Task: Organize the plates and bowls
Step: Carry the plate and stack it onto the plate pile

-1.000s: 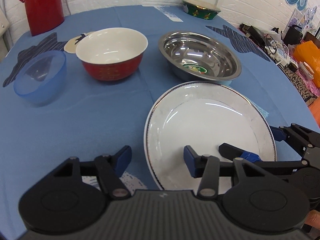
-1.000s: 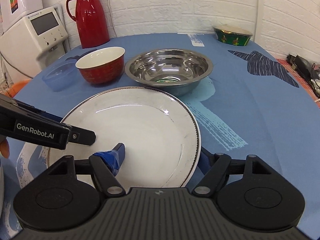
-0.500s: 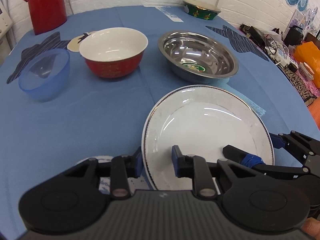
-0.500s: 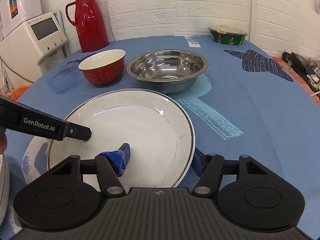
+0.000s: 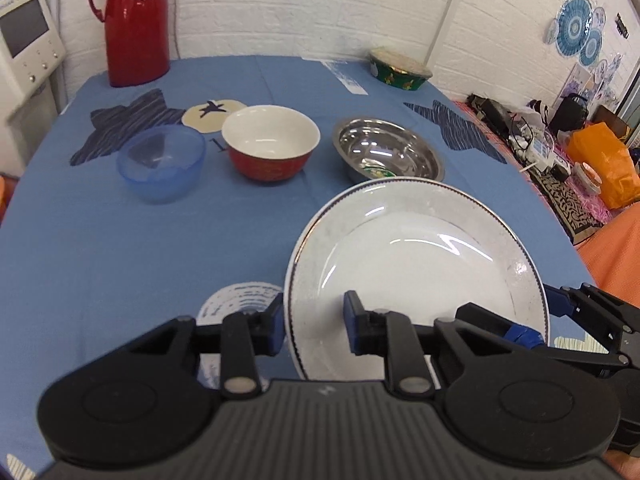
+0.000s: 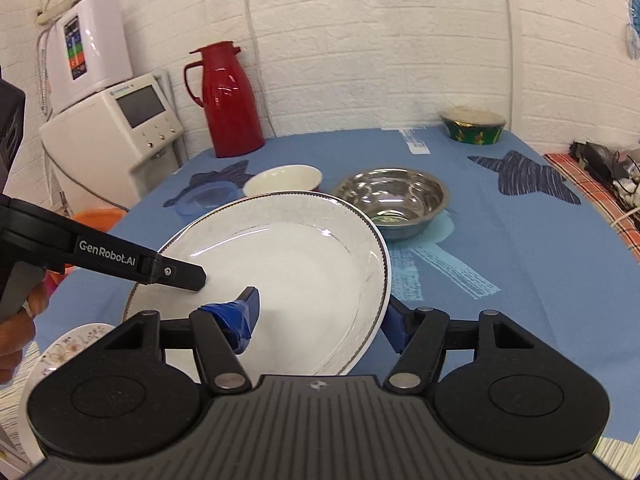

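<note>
A large white plate [image 5: 416, 256] [image 6: 296, 264] with a dark rim line hangs tilted above the blue tablecloth, held from both sides. My left gripper [image 5: 314, 320] is shut on its left rim, one finger under and one on the inside. My right gripper [image 6: 320, 316] is shut on its right rim, and its taped finger [image 6: 236, 316] rests inside the plate. Beyond stand a red bowl [image 5: 270, 152] [image 6: 282, 176], a translucent blue bowl [image 5: 160, 164] [image 6: 208, 200] and a steel bowl [image 5: 388, 156] [image 6: 392, 200], all upright.
A red thermos [image 5: 134, 20] and a green bowl [image 5: 400, 70] stand at the table's far edge. A floral plate [image 6: 68, 352] lies at the near left. A white machine [image 6: 116, 140] stands left of the table. Clutter and an orange bag [image 5: 600, 164] sit to the right.
My left gripper has shut on the plate's left rim. Held by both grippers, the plate has risen off the cloth and tilted, and both views have lifted.
</note>
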`<state>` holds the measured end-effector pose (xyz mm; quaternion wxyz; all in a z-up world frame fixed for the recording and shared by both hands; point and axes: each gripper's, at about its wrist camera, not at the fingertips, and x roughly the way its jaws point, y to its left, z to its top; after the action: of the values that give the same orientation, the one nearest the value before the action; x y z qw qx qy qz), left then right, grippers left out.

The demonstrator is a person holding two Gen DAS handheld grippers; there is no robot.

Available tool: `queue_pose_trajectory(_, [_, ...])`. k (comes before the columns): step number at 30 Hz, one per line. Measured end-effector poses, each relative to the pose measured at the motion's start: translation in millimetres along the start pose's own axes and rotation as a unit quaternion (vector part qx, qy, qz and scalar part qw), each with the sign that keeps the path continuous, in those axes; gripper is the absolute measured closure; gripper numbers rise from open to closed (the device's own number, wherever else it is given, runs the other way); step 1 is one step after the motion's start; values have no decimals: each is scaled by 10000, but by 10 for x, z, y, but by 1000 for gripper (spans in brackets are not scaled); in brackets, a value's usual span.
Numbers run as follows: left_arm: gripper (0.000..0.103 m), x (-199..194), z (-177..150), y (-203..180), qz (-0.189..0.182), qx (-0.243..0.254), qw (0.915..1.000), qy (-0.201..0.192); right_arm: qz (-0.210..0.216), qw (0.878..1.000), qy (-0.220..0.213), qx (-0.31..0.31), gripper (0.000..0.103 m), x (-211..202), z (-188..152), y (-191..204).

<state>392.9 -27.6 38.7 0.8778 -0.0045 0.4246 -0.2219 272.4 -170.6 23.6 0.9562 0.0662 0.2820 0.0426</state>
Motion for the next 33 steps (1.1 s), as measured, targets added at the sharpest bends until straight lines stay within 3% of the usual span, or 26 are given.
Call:
queue_pose_trajectory(9, [83,-852,-669,632,674,-384,9967,-246,790,9966,82,-226,50,-136,-252,873])
queue_pose_trajectory(17, [83,-993,-1280,1089,871,-775,9931,-80,1056,9926,504,-325,50,-45,-576,1320])
queue_pose_trajectory(28, [80,-906,-1463,1238,804,-891,9923,-294,1163,9913,590,-158,50,-32,-673,1347])
queue_pose_trajectory(33, [77,-1026,-1378,1217,912,-950,9891,-662,1151,9913,609,-212,49,-76,-603,1304])
